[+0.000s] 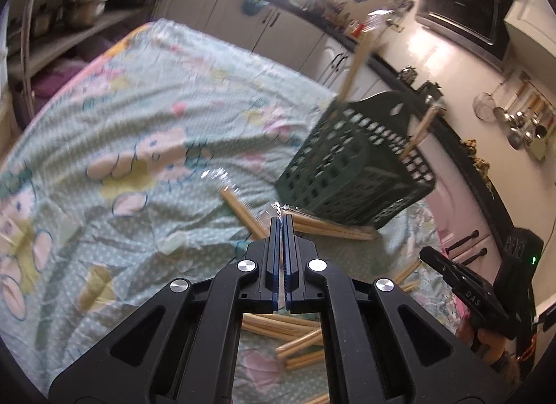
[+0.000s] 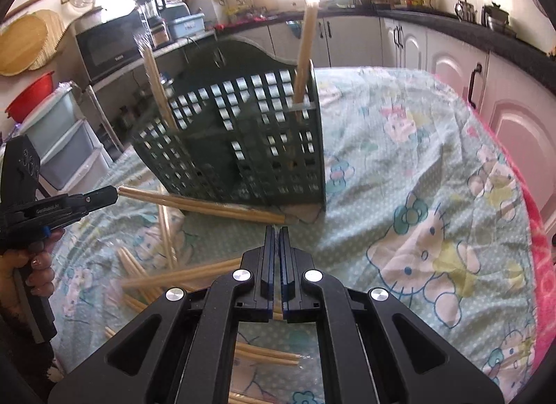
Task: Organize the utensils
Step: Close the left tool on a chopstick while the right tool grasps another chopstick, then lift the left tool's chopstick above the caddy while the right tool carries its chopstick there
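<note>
A dark green perforated utensil basket (image 1: 358, 167) (image 2: 243, 132) stands on the cartoon-print tablecloth (image 2: 417, 195), with wooden chopsticks (image 2: 305, 53) upright in its corners. A clear-wrapped chopstick pair (image 1: 330, 226) (image 2: 201, 204) lies along the basket's foot. My left gripper (image 1: 282, 219) (image 2: 113, 193) is shut on one wrapper end. My right gripper (image 2: 276, 230) (image 1: 424, 253) is shut at the other end, seemingly pinching the clear wrapper. More loose chopsticks (image 1: 299, 334) (image 2: 180, 275) are scattered on the cloth under both grippers.
A person's hand (image 2: 38, 265) holds the left gripper's handle. White cabinets (image 2: 451, 66) and a dark counter run beyond the table's far and right edges. A microwave (image 2: 107, 42) and plastic drawers (image 2: 66, 146) stand to the left. A pink cloth edge (image 2: 542, 247) marks the table's right rim.
</note>
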